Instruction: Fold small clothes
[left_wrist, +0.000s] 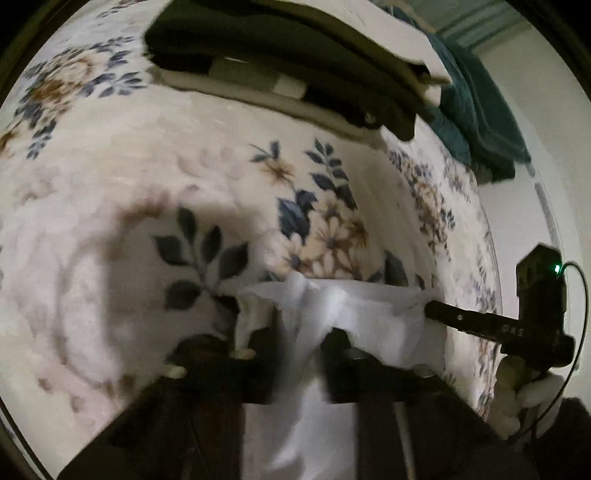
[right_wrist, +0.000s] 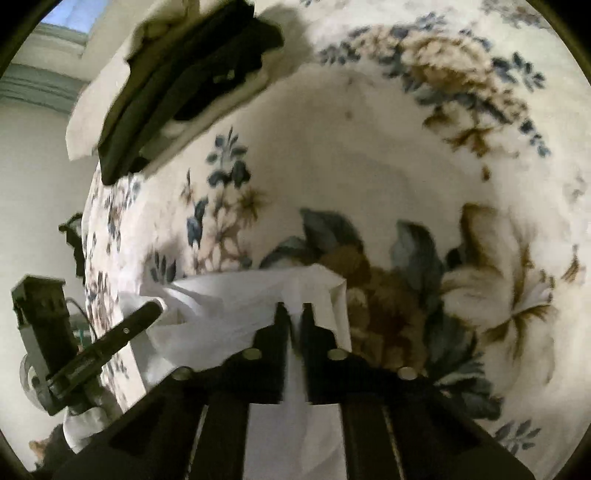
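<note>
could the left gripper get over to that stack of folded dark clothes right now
Probably not yet. The left gripper is shut on the white garment, and the right gripper pinches the same cloth. The floral blanket toward the stack of folded clothes looks bare, so only the load hinders it.

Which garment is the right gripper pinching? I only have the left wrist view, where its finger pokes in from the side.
Observer: The right gripper is shut on the white cloth; a fold runs up between its fingers.
Operator: What lies past the cloth on that side?
Observer: Floral bedspread, with a large brown-and-blue flower just beyond the cloth's right edge.
Operator: Is the stack of folded clothes visible there too?
Observer: Yes, the stack of folded clothes sits at the upper left, dark pieces between pale ones.
Operator: And my left gripper from there?
Observer: The left gripper comes in from the lower left, its tip at the cloth's left edge.
</note>
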